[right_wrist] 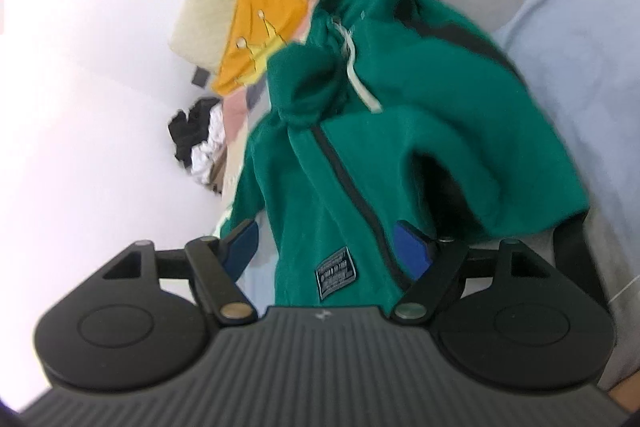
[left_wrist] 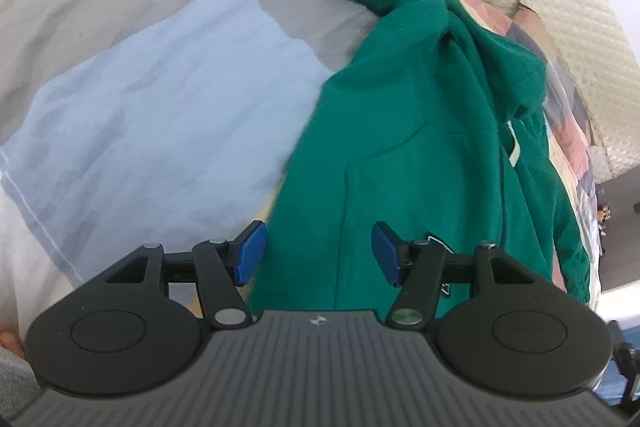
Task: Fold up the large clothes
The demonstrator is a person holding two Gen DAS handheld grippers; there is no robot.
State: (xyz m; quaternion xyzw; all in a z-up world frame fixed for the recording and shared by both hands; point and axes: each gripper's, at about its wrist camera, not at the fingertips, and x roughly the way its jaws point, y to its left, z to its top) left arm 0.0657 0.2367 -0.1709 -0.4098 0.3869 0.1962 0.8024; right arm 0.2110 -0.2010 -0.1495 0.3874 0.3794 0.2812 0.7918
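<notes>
Hoodie [right_wrist: 400,155] label [right_wrist: 335,273], perhaps woven, right view only

Left tool [left_wrist: 318,253] is pointing steeply down, blue pads [left_wrist: 251,254] standing apart with nothing pinched between them. Right tool [right_wrist: 330,253] is tilting slightly down, pads [right_wrist: 412,251] spread wide, not pressing on anything.

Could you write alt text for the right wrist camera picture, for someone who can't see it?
A green zip-up hoodie lies crumpled on a bed with a blue and grey patchwork cover, seen past the open right gripper, whose blue pads sit on either side of the hem without pinching it. A yellow cushion lies beyond, by a white wall.
</notes>
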